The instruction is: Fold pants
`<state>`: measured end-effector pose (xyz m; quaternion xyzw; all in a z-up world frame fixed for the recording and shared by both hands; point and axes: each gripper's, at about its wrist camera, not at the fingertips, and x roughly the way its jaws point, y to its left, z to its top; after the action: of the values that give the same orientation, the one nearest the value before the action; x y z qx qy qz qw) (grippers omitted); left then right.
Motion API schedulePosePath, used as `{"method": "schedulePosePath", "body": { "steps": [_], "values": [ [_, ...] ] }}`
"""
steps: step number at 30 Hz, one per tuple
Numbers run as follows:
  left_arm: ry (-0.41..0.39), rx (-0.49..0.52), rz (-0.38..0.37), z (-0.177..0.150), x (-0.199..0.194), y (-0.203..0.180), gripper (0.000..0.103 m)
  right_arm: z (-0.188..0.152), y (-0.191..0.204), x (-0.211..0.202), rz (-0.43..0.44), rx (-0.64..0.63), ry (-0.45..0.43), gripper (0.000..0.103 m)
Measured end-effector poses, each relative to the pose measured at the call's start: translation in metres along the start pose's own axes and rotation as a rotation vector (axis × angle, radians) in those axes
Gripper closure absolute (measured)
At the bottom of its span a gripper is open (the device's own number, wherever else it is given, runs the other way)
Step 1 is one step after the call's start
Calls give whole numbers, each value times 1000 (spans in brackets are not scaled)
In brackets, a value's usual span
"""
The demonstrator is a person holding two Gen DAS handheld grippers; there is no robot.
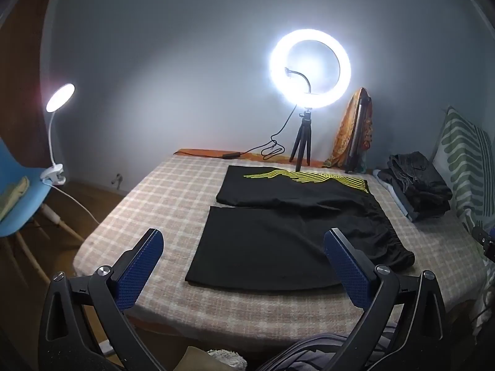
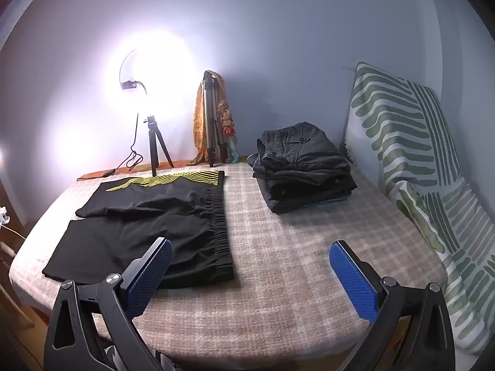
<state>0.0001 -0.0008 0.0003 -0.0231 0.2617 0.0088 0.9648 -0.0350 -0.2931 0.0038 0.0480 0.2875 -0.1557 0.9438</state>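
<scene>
Black shorts (image 1: pixel 278 232) with yellow lines on the far leg lie flat and spread on the checked bed cover (image 1: pixel 173 191), legs to the left, elastic waistband to the right. They also show in the right wrist view (image 2: pixel 148 222). My left gripper (image 1: pixel 244 247) is open and empty, held above the near leg at the bed's front edge. My right gripper (image 2: pixel 250 256) is open and empty, above the bed cover (image 2: pixel 294 247) just right of the waistband.
A stack of folded dark clothes (image 2: pixel 303 167) lies at the back right. A leaf-patterned cushion (image 2: pixel 411 154) leans on the right. A lit ring light on a tripod (image 1: pixel 309 68) and a cloth-draped tripod (image 2: pixel 213 123) stand at the back. A blue chair (image 1: pixel 18 191) with a clip lamp stands left.
</scene>
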Motion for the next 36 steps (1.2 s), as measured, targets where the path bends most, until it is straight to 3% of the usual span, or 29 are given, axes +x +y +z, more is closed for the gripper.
{"method": "schedulePosePath", "body": {
  "steps": [14,16,36],
  "values": [
    [-16,2,7,14,-10,-14,0,1,6,-2,21,-11,2,0],
    [-23,-11,-3,5,-8,-1,0,0,7,-2,22,-11,1,0],
    [-31,-7,-8,6,-11,-3,0,-2,6,-2,15,-9,-1,0]
  ]
}}
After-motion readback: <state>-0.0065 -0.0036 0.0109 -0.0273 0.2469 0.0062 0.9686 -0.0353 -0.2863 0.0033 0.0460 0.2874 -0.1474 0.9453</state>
